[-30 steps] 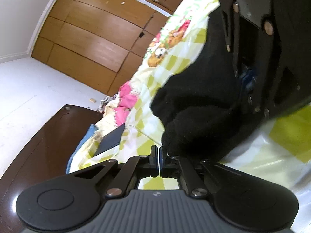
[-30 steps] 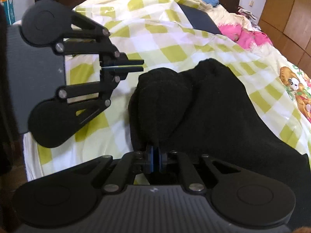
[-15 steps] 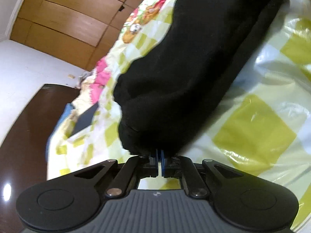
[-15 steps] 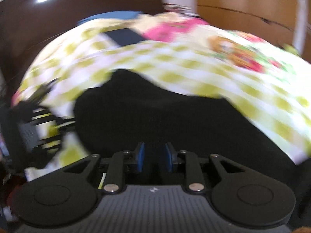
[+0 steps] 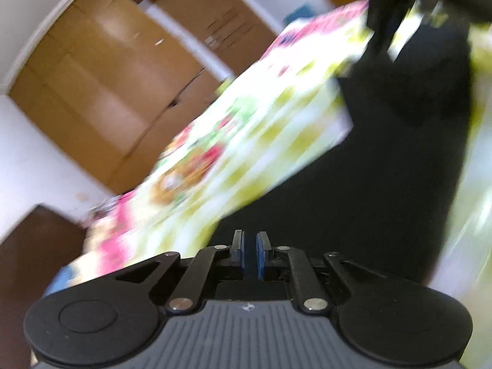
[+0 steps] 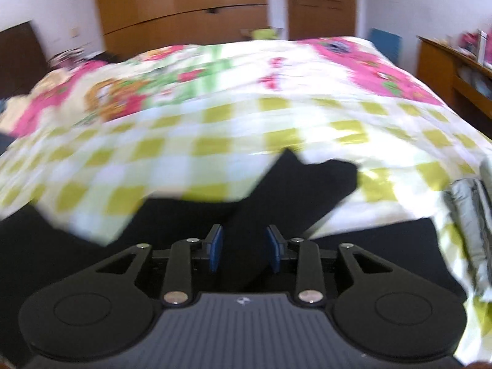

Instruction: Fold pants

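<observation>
The black pants [image 5: 384,160] lie stretched out on the bed's checked quilt [image 5: 246,141]. The left wrist view is blurred. My left gripper [image 5: 249,253] sits just above the near end of the pants with a narrow gap between its blue pads; nothing shows between them. In the right wrist view the pants [image 6: 295,190] run forward from my right gripper [image 6: 245,250], which is open with its pads spread over the fabric, not pinching it. The other gripper [image 5: 387,9] shows dark at the top of the left wrist view.
Wooden wardrobe doors [image 6: 184,3] stand behind the bed. A dark headboard [image 5: 33,246] is at the lower left of the left wrist view. A wooden shelf [image 6: 455,70] is at the right. A grey cloth [image 6: 470,212] lies at the bed's right edge.
Both grippers let go of the pants and their pads parted. The pants went from a bunched heap to lying stretched flat. Both cameras swung toward the wardrobe side.
</observation>
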The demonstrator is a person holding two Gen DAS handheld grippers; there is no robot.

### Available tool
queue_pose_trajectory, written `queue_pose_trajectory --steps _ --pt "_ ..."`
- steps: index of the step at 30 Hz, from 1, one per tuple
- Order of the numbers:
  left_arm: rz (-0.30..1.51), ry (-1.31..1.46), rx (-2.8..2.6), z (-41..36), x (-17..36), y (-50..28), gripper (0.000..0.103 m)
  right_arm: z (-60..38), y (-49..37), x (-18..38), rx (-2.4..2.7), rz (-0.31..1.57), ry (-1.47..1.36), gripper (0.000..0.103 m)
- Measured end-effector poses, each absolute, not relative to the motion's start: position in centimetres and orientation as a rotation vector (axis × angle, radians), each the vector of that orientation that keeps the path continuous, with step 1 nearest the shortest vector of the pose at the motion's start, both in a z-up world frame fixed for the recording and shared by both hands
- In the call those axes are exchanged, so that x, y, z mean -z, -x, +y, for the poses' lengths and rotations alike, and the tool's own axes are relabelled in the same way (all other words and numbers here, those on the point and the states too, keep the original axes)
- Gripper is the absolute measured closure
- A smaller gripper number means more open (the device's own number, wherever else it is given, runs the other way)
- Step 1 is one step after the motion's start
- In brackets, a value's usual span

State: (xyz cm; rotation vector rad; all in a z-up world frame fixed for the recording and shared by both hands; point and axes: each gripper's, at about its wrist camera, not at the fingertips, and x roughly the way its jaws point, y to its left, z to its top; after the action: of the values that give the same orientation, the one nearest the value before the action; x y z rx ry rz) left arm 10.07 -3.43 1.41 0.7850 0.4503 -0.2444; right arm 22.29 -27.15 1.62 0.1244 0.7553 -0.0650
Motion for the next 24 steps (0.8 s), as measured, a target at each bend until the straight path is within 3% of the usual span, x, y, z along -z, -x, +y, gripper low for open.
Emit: queue_pose_trajectory --steps 7,13,20,22,24 --pt "0.434 -0.677 0.418 -12.9 -0.1 -13.1 0.072 -31.1 -28.5 0.2 0.104 0.867 -0.26 0.064" --pt "0.453 -0.662 0.429 -15.4 1.4 -14.2 0.072 -31.4 -31.3 1.4 0.119 0.919 -0.283 0.054" --pt "0.433 -0.647 0.326 -15.1 0.3 -13.6 0.062 -32.7 -32.2 2.2 0.126 0.938 -0.307 0.053" --pt "0.444 -0.649 0.317 -15.0 0.3 -13.8 0.062 -33.0 -32.7 2.5 0.132 0.937 -0.308 0.055" --pt "0.445 -0.651 0.319 -15.0 0.1 -13.7 0.062 -33.8 -32.7 2.4 0.133 0.935 -0.34 0.074"
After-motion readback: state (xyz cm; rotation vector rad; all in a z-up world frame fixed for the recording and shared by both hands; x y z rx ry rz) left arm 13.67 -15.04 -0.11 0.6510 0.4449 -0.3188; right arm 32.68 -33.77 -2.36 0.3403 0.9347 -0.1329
